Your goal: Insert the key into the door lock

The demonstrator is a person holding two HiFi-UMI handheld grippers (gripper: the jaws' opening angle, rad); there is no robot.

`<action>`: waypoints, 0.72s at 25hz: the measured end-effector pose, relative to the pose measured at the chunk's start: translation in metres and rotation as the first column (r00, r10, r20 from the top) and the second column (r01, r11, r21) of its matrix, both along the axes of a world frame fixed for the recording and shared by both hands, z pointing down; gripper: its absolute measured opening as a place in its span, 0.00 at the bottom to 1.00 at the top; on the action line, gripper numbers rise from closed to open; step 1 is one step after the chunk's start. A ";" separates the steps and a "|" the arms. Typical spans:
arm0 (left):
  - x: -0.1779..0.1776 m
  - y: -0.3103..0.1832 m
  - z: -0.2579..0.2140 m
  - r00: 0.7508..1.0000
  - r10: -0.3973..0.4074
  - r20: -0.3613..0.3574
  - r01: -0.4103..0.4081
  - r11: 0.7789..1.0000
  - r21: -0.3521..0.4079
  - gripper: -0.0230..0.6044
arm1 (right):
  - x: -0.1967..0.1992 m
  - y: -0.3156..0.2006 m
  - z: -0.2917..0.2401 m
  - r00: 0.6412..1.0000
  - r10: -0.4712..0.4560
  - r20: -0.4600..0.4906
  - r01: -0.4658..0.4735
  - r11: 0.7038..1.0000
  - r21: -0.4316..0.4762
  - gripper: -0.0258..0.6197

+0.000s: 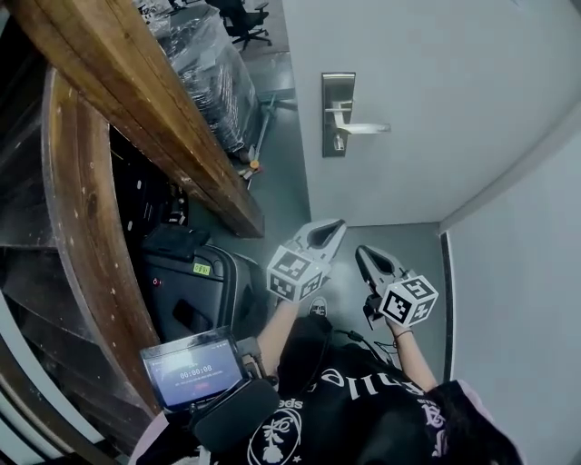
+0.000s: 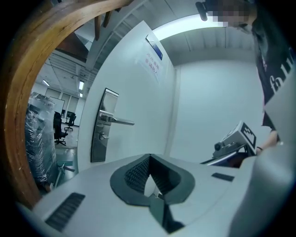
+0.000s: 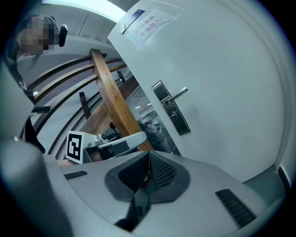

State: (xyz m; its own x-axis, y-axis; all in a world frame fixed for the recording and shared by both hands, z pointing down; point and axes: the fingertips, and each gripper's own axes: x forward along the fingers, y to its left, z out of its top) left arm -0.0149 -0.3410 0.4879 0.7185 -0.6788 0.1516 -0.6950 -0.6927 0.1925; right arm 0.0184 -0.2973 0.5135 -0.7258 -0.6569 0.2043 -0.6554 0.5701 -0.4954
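Note:
The white door [image 1: 427,100] carries a steel lock plate [image 1: 338,113] with a lever handle [image 1: 363,128] and a small keyhole part [image 1: 338,142] below it. The plate also shows in the left gripper view [image 2: 102,125] and the right gripper view [image 3: 171,108]. Well short of the door, my left gripper [image 1: 338,223] [image 2: 149,156] and right gripper [image 1: 361,251] [image 3: 149,153] hang side by side, both pointing toward the door. Both have their jaw tips together. A thin reddish sliver sits between the right jaws; I cannot identify it. No key shows plainly.
A heavy wooden beam [image 1: 154,100] slants along the left. A black suitcase [image 1: 195,291] and a small screen [image 1: 192,371] lie below it. Wrapped goods [image 1: 213,73] and an office chair [image 1: 245,18] stand beyond the doorway. A white wall [image 1: 517,300] closes the right.

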 end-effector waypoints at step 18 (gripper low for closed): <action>0.113 0.229 0.020 0.993 -0.093 0.075 0.098 0.993 -0.066 0.04 | 0.104 0.176 0.013 0.996 -0.085 0.034 0.086 0.996 -0.009 0.07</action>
